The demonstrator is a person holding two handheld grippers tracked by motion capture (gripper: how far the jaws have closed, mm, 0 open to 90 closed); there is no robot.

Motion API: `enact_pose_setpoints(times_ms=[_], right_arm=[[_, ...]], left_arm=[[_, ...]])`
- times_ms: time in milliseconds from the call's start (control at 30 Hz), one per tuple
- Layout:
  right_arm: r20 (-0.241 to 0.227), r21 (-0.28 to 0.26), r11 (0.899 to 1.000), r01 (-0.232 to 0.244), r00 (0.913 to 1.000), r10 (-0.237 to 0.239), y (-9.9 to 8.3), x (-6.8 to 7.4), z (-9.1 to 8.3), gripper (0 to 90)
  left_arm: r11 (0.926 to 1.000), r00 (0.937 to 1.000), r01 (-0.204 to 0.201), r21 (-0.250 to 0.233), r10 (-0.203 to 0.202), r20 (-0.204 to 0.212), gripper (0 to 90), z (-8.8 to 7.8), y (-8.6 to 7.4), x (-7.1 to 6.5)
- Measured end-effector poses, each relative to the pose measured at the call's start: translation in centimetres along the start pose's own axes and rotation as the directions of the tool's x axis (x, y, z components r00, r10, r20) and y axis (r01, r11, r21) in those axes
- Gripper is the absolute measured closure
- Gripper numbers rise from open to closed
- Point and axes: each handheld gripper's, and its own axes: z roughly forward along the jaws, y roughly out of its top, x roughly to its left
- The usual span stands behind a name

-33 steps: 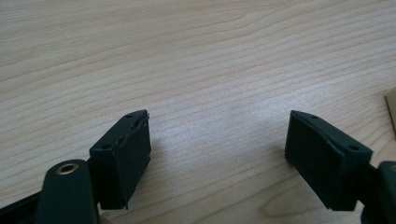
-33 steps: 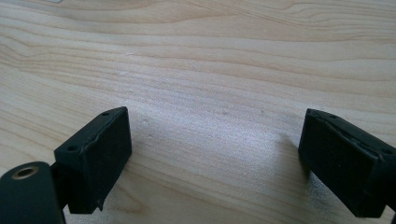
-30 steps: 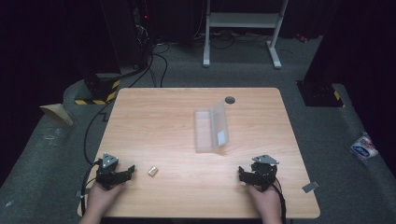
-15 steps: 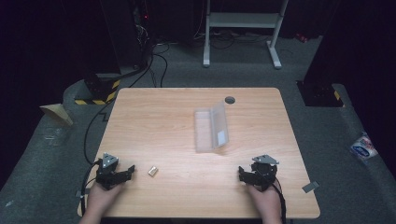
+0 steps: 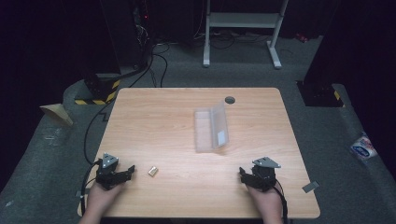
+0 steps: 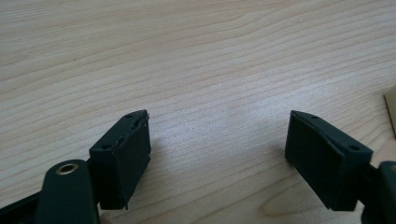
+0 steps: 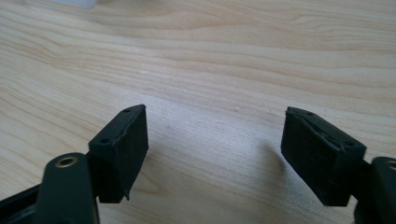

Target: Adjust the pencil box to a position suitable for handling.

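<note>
left gripper (image 6: 218, 140) agape, right gripper (image 7: 215, 140) agape — near table (image 5: 187, 196) edge

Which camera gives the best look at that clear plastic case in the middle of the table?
The high view: the clear case lies open and whole at the table's middle. The right gripper view catches perhaps a pale corner of it at its top edge, too little to be sure. The left gripper view looks at bare wood between its tongs.

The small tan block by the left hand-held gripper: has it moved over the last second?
No. The small tan block lies at the same spot relative to the table's near edge.
</note>
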Motion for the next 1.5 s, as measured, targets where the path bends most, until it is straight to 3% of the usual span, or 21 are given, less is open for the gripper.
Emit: enact_pose_setpoints(times_ms=[400, 600, 833, 1000, 1233, 1500], right_arm=[[-0.068, -0.058, 0.998, 0.023, 0.9973, -0.027, 0.6, 2.8, -0.5, 38.8], [-0.119, -0.101, 0.994, 0.037, 0.9917, -0.049, 1.2, 4.7, -1.0, 44.3], [-0.189, -0.116, 0.993, 0.038, 0.9801, -0.059, 2.7, 6.8, -1.0, 48.1], [-0.204, -0.130, 0.991, 0.025, 0.9777, -0.051, 4.0, 7.6, -0.4, 48.6], [-0.202, -0.129, 0.990, 0.048, 0.9766, -0.074, 7.2, 9.6, 2.3, 50.8], [-0.197, -0.100, 0.993, 0.069, 0.9765, -0.087, 9.2, 11.4, 5.3, 55.8]], left_arm=[[1.0000, 1.0000, 0.002, -0.003, -0.002, 0.003, 22.5, 0.1, 0.0, 0.0], [1.0000, 1.0000, 0.002, -0.004, -0.002, 0.005, 22.5, 0.1, 0.0, 0.0], [1.0000, 1.0000, 0.002, -0.004, -0.002, 0.005, 22.5, 0.1, 0.0, 0.0], [1.0000, 1.0000, 0.001, -0.003, -0.001, 0.004, 22.5, 0.1, 0.0, 0.0], [1.0000, 1.0000, 0.000, -0.003, 0.000, 0.005, 22.3, 0.1, 0.0, 0.0], [1.0000, 1.0000, -0.004, -0.002, 0.004, 0.007, 22.2, 0.1, 0.0, 0.0]])
